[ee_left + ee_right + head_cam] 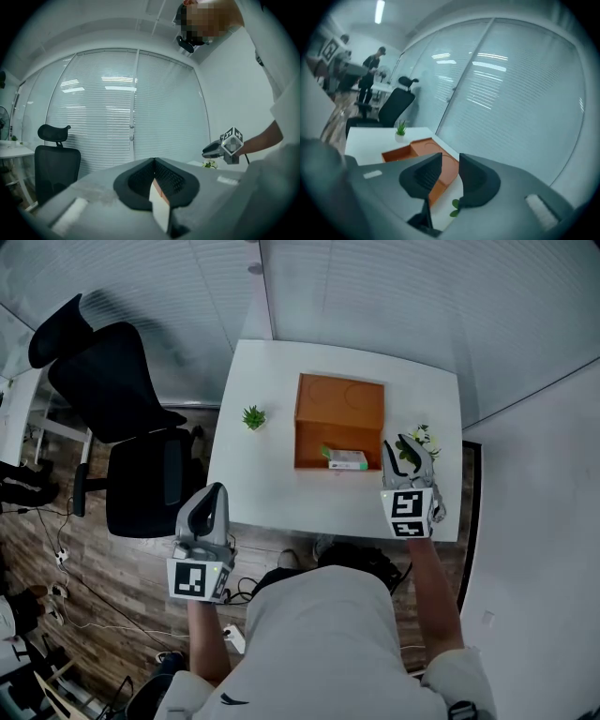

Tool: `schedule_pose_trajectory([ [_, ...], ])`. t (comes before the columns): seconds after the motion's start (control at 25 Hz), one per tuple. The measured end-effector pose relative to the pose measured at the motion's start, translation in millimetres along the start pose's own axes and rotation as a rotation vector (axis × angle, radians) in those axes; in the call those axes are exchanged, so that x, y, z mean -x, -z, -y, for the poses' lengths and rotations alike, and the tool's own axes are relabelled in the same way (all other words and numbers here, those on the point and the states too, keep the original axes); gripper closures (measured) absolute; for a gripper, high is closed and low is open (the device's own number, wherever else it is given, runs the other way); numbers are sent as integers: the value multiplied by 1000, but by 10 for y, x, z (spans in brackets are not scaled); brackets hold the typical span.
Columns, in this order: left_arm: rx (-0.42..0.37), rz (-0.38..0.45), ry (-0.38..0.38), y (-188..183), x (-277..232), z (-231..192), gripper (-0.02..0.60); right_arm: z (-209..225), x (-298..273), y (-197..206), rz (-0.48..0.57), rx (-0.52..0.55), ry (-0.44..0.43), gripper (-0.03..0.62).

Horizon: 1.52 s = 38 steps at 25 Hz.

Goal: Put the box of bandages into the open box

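The open orange box [339, 409] lies in the middle of the white table [272, 493]. The white and green box of bandages [348, 459] lies inside it, at its near right corner. My right gripper [404, 444] hovers just right of that corner; its jaws stand apart with nothing between them. In the right gripper view [450, 165] the orange box [423, 149] shows past the jaws. My left gripper [214, 493] hangs off the table's near left edge, tilted upward. Its jaws [153, 180] meet and hold nothing.
A small green plant [253, 416] stands left of the orange box, and a flowering plant [424, 437] sits beside my right gripper. A black office chair [131, 427] stands left of the table. A person [370, 75] stands far off in the room.
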State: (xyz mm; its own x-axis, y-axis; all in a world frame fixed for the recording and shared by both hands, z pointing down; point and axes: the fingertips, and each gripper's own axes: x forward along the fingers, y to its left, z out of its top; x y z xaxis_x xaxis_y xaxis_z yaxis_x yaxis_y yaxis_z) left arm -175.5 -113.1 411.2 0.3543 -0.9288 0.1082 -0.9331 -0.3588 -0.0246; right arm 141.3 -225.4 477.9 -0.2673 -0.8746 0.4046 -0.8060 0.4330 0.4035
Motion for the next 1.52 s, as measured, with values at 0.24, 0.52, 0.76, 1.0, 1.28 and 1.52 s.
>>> schedule_pose_trajectory([
  [0.24, 14, 3, 1, 36, 27, -8, 575, 247, 267, -30, 147, -358, 130, 537],
  [0.52, 34, 22, -4, 31, 44, -47, 575, 214, 420, 11, 170, -455, 144, 588],
  [0.76, 36, 24, 1, 60, 59, -75, 575, 182, 521, 2, 170, -466, 130, 589],
  [1.0, 35, 29, 12, 58, 85, -73, 575, 141, 610, -1, 166, -466, 127, 589],
  [1.28, 29, 53, 31, -9, 211, -21, 575, 9, 1074, -164, 243, -440, 102, 589],
  [1.52, 41, 86, 49, -68, 485, 66, 575, -170, 1864, -369, 321, -429, 126, 589],
])
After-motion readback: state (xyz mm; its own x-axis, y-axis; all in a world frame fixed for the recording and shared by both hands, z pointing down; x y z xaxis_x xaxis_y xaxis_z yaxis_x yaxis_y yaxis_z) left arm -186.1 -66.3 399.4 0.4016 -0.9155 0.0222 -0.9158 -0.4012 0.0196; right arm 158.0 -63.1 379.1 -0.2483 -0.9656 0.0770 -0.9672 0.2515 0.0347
